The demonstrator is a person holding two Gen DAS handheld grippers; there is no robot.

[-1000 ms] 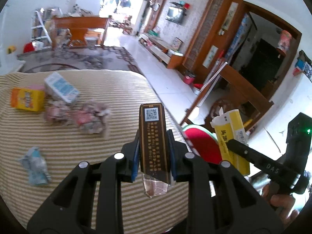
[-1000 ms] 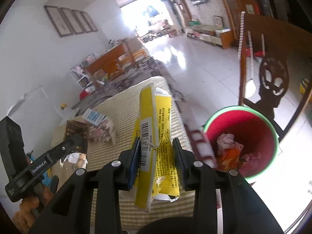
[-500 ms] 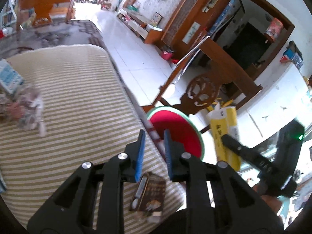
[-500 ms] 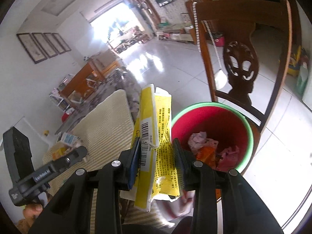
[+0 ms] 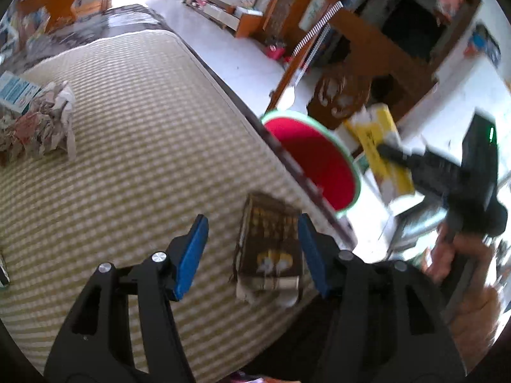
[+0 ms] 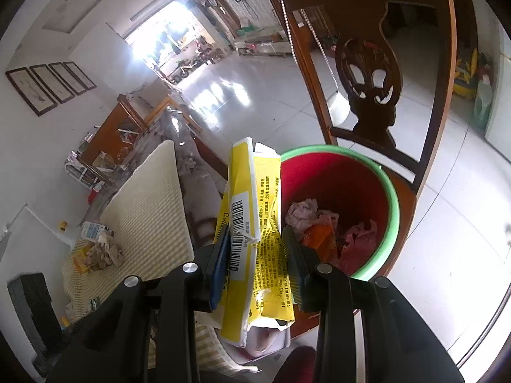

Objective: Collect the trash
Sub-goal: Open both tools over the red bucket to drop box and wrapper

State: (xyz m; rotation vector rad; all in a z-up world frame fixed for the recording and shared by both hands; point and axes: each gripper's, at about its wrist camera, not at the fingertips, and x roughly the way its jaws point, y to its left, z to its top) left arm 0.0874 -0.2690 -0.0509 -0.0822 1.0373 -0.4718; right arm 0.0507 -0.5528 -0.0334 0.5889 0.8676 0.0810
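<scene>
The left gripper [image 5: 252,255] was opening, its blue pads clear of a dark brown box [image 5: 270,249] with blurred gold print, lying between them on the striped tablecloth [image 5: 127,127]. The right gripper [image 6: 255,265] clamped a flattened yellow carton [image 6: 252,223] bearing a barcode and letters "Cet", beside the red bin [image 6: 351,185] with green rim holding crumpled trash.
</scene>
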